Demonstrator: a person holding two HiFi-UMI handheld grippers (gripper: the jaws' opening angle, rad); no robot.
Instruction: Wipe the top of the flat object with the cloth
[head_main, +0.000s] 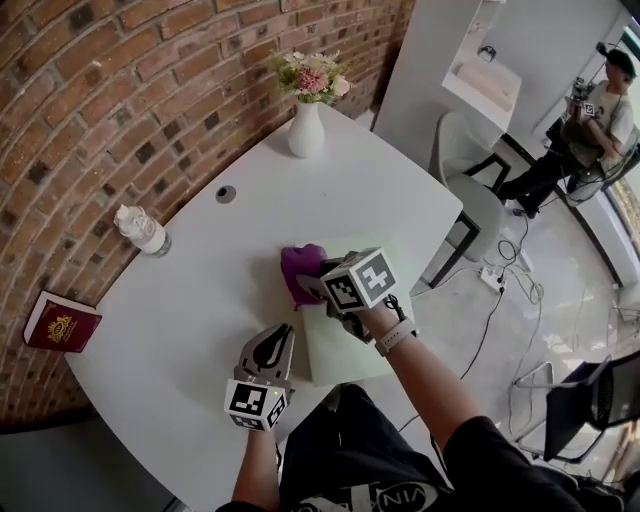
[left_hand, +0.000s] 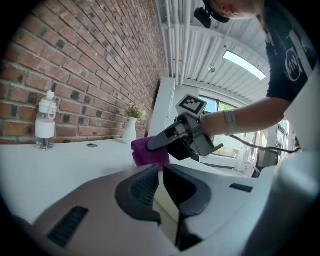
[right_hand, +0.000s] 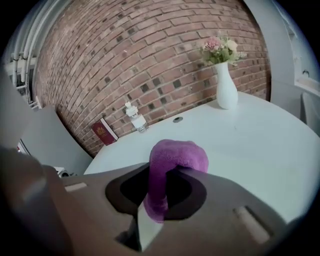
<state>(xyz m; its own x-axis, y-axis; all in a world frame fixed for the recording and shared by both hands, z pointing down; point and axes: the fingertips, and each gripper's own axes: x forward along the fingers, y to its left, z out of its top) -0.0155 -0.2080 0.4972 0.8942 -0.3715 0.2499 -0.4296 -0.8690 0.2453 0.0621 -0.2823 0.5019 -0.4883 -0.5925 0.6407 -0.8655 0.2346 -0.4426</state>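
Note:
A pale flat object (head_main: 347, 352) lies on the white round table (head_main: 190, 310) near its front edge. My right gripper (head_main: 306, 285) is shut on a purple cloth (head_main: 301, 266), which hangs bunched from the jaws over the flat object's far left corner. The right gripper view shows the cloth (right_hand: 177, 156) folded over and pinched in that gripper (right_hand: 165, 174). My left gripper (head_main: 281, 332) is shut and points at the flat object's left edge. In the left gripper view a strip of the flat object (left_hand: 164, 202) shows below that gripper (left_hand: 160, 172), with the cloth (left_hand: 146, 154) beyond.
A white vase of flowers (head_main: 306, 128) stands at the table's far side, with a cable hole (head_main: 226, 194) in front of it. A water bottle (head_main: 143, 230) and a red book (head_main: 60, 323) are at the left. A chair (head_main: 470, 195) and a seated person (head_main: 590, 120) are at the right.

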